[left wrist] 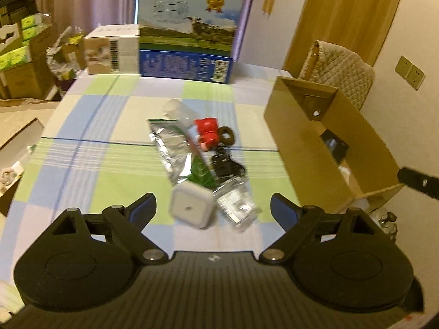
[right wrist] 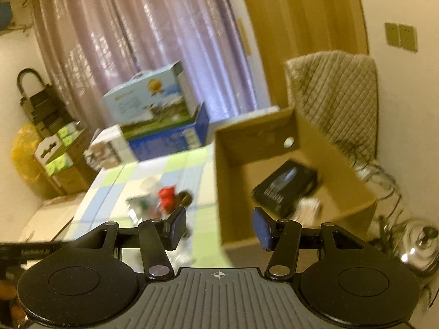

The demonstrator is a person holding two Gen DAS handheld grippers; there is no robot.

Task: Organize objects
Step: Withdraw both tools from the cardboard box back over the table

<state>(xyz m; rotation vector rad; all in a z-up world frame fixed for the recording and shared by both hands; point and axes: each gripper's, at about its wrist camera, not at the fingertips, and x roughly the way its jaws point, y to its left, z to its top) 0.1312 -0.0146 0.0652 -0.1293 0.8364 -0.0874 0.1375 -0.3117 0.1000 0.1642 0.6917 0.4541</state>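
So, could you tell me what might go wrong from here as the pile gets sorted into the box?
The open left gripper faces a white square plastic gadget touching a clear crinkly packet, so closing may catch both. The silver foil pouch overlaps neighbours and could drag them. The open right gripper hangs near the brown cardboard box wall and might knock it.

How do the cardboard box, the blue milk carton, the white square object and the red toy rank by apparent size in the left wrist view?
1. cardboard box
2. blue milk carton, close to the box; it stands farther away, so this order is unsure
3. white square object, nearest the camera
4. red toy
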